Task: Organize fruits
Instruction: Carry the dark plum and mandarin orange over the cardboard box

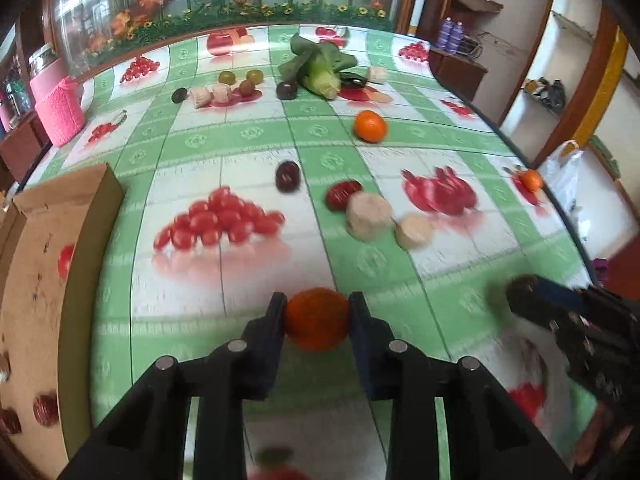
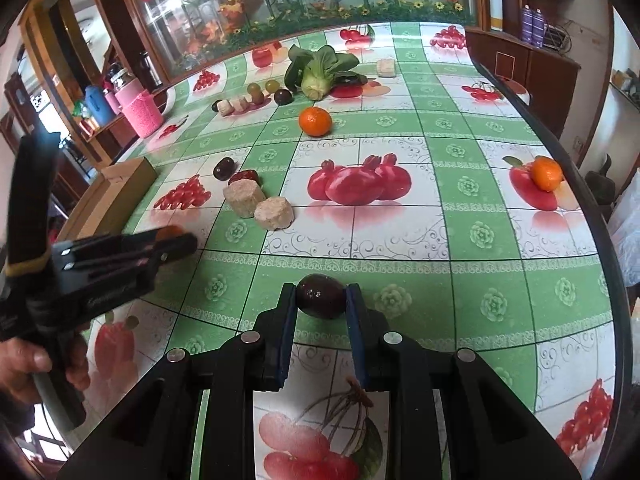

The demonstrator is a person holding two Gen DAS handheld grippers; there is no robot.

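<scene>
In the left wrist view my left gripper (image 1: 317, 314) is shut on an orange tangerine (image 1: 317, 326), held just above the fruit-print tablecloth. A cardboard box (image 1: 60, 216) lies open to its left, with a few red fruits (image 1: 46, 410) inside. In the right wrist view my right gripper (image 2: 321, 300) is shut on a dark plum (image 2: 321, 295) over the cloth. The left gripper (image 2: 176, 242) shows there at the left, in a person's hand (image 2: 28, 364), near the box (image 2: 120, 188). The right gripper (image 1: 520, 296) appears blurred at the lower right of the left wrist view.
Loose on the table are two tangerines (image 2: 315, 121) (image 2: 546, 174), a dark plum (image 2: 223, 168), a red date (image 2: 245, 177), two beige cylinder pieces (image 2: 244, 198) (image 2: 274, 213), bok choy (image 2: 320, 70) and several small fruits at the back. A pink cup (image 2: 140, 114) stands far left. The table edge (image 2: 592, 208) curves on the right.
</scene>
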